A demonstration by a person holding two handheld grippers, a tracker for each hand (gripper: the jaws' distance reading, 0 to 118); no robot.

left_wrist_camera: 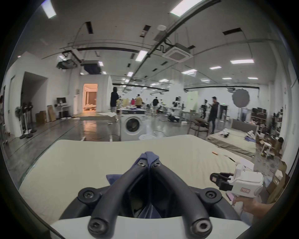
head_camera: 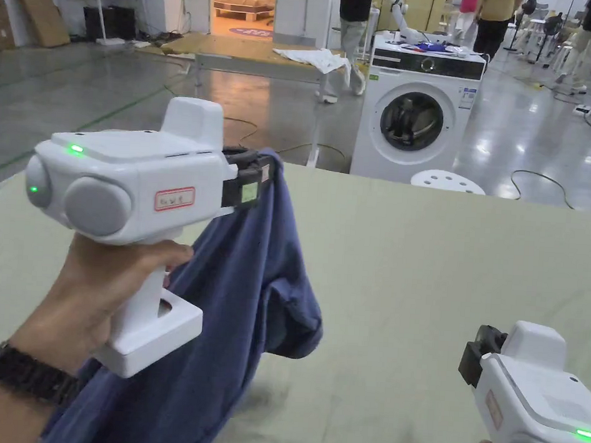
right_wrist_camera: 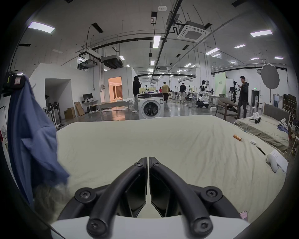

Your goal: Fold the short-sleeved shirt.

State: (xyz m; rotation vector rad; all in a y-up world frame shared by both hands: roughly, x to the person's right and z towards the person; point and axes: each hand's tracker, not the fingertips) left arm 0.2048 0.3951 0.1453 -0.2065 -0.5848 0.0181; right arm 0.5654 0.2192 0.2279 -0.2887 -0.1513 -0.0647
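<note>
The left claw (head_camera: 263, 173) is raised high in the left hand (head_camera: 96, 294), its jaws pressed together on blue cloth. The right claw (right_wrist_camera: 148, 161) is held lower, jaws together with nothing between them.

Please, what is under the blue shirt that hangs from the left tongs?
Under the blue shirt, clamped in the left tongs, the pale sheet spreads bare, with the shirt's shadow on it. The lower part of the shirt covers the sheet there, so anything beneath it stays hidden.

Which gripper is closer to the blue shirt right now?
Left. The left gripper is clamped on the blue shirt, holding it up off the table. The right gripper is shut and empty, off to the shirt's right.
</note>
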